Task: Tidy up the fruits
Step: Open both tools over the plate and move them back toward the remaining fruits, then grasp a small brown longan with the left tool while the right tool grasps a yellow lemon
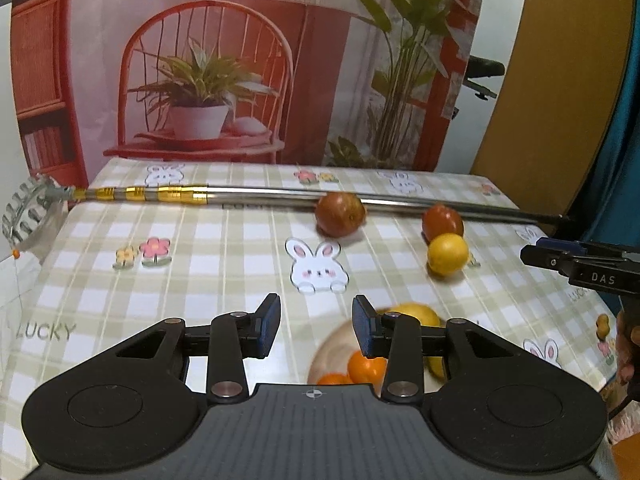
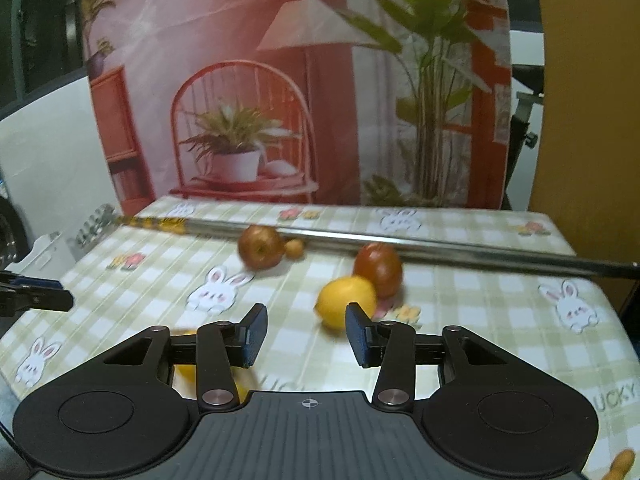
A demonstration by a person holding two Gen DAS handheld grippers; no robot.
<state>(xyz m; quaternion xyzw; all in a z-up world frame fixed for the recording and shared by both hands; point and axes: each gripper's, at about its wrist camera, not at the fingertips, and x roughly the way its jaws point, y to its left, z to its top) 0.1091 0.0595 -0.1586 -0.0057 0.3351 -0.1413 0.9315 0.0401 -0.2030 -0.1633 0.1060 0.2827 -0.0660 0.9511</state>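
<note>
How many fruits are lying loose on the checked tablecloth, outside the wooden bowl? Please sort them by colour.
Red-brown apples: 2
Yellow lemon: 1
Small tan round fruit: 1
Total: 4

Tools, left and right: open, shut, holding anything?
Left tool: open, nothing between its fingers.
Right tool: open, nothing between its fingers.
</note>
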